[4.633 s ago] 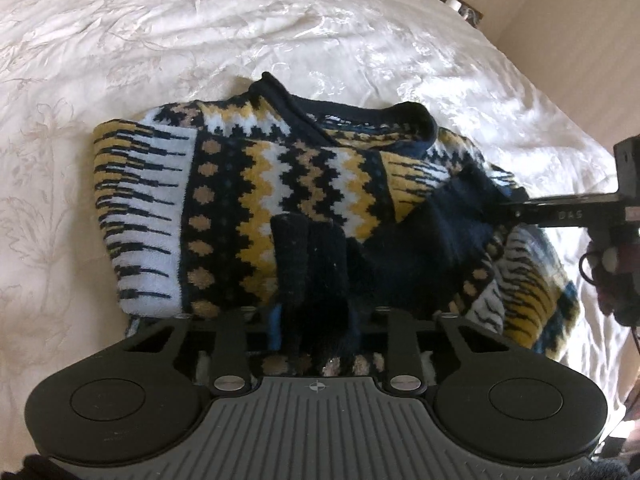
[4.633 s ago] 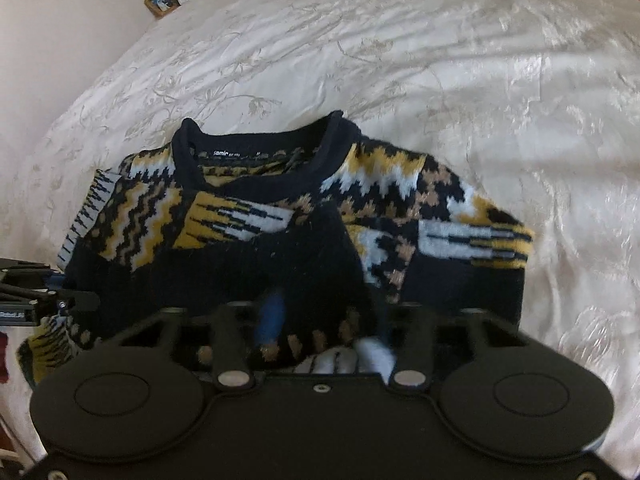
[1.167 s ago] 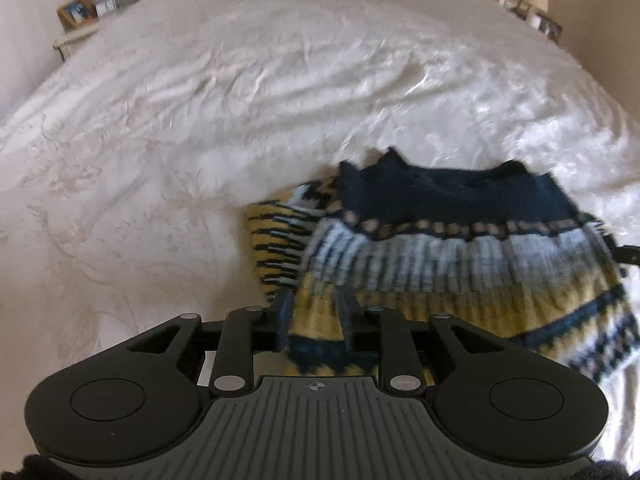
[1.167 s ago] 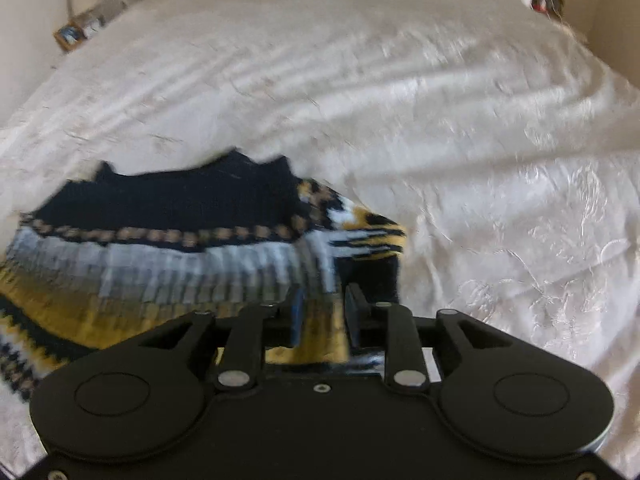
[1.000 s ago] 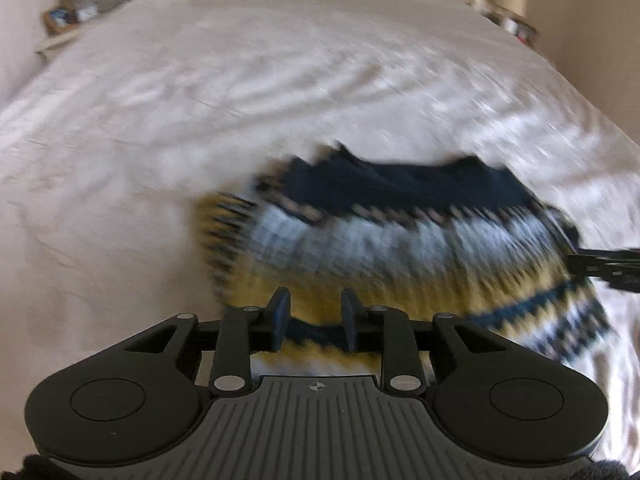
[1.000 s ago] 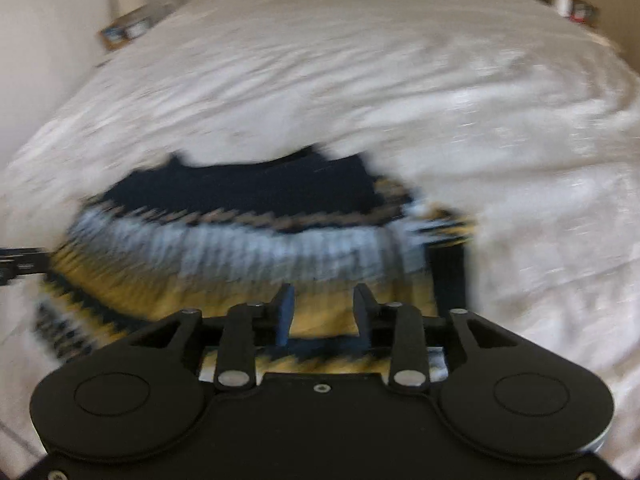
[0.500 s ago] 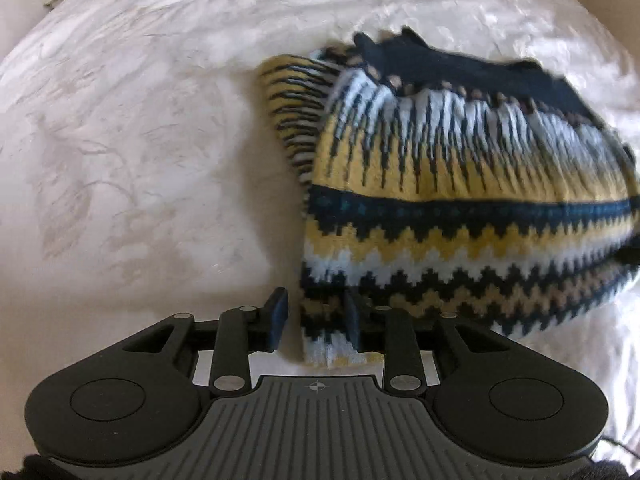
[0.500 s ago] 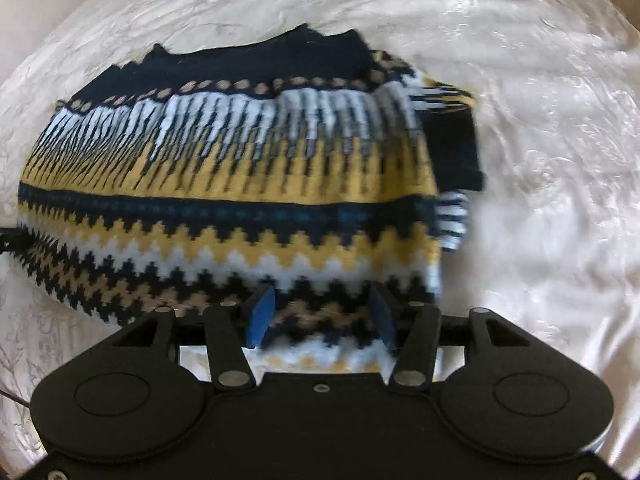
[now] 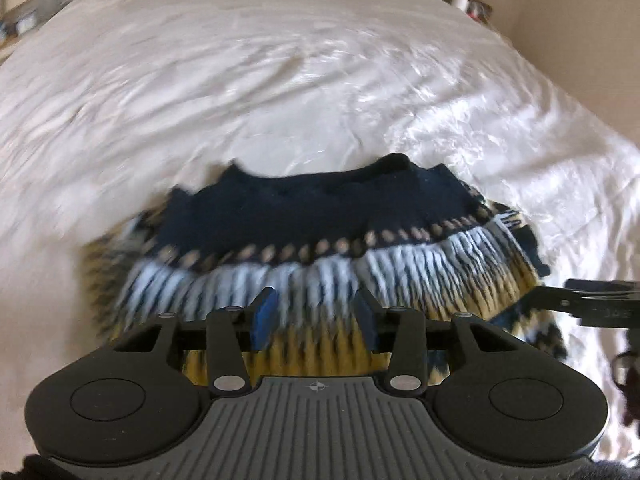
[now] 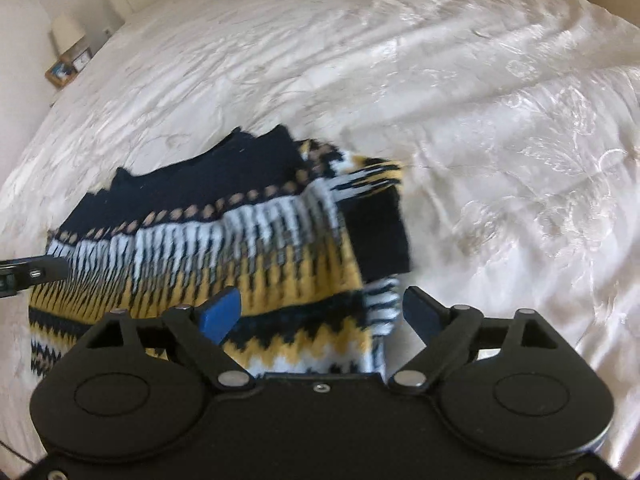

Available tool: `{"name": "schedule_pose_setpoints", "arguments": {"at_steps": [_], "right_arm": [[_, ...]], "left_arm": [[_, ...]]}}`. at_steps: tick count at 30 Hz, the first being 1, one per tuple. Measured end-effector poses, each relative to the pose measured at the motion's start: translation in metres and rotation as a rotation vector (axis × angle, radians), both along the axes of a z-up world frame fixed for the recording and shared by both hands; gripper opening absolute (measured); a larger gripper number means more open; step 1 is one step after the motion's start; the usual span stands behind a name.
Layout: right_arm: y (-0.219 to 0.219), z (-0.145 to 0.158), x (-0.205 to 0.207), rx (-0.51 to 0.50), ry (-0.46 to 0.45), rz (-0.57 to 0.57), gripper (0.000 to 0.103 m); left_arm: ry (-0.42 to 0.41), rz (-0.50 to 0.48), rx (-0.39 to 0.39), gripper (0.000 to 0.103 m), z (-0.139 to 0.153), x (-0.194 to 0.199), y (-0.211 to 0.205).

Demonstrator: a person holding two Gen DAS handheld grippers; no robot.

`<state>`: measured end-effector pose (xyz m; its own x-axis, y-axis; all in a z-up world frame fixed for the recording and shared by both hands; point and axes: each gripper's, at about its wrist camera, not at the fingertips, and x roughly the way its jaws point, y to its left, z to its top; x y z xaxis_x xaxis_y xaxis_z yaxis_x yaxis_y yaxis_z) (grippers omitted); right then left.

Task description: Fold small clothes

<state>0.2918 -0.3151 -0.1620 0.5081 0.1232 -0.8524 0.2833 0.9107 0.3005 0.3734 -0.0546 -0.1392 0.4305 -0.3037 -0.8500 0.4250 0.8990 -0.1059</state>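
Right wrist view: my right gripper (image 10: pixel 322 314) is opening over the folded sweater (image 10: pixel 224 252) lying on the white bedspread (image 10: pixel 480 120); my left gripper (image 9: pixel 314 314) is opening too, pinching nothing. Folding looks finished; next, I should lift clear without snagging.

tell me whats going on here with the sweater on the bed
A person with a handheld gripper in each hand is folding a patterned knit sweater on a white bedspread. The sweater lies folded over, its navy part at the far edge and the yellow and white bands nearer. The left gripper and the right gripper are both opening over the near edge, with no pad pressing the knit, so the sweater looks just released.
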Motion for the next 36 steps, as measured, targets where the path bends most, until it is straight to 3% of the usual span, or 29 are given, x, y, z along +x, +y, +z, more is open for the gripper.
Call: {"name": "schedule_pose_setpoints", "arguments": {"at_steps": [8, 19, 28, 36], "right_arm": [[-0.022, -0.013, -0.004, 0.123, -0.012, -0.017, 0.102], [-0.045, -0.053, 0.023, 0.315, 0.016, 0.052, 0.103], [-0.069, -0.085, 0.049, 0.553, 0.012, 0.044, 0.103], [-0.058, -0.082, 0.055, 0.5, 0.009, 0.179, 0.103]], "left_arm": [[0.049, -0.063, 0.168, 0.043, -0.049, 0.023, -0.032], [0.092, 0.007, 0.123, 0.05, -0.064, 0.029, -0.024], [0.133, 0.042, 0.123, 0.052, -0.065, 0.037, -0.026], [0.136, 0.061, 0.141, 0.054, -0.067, 0.038, -0.03]]}}
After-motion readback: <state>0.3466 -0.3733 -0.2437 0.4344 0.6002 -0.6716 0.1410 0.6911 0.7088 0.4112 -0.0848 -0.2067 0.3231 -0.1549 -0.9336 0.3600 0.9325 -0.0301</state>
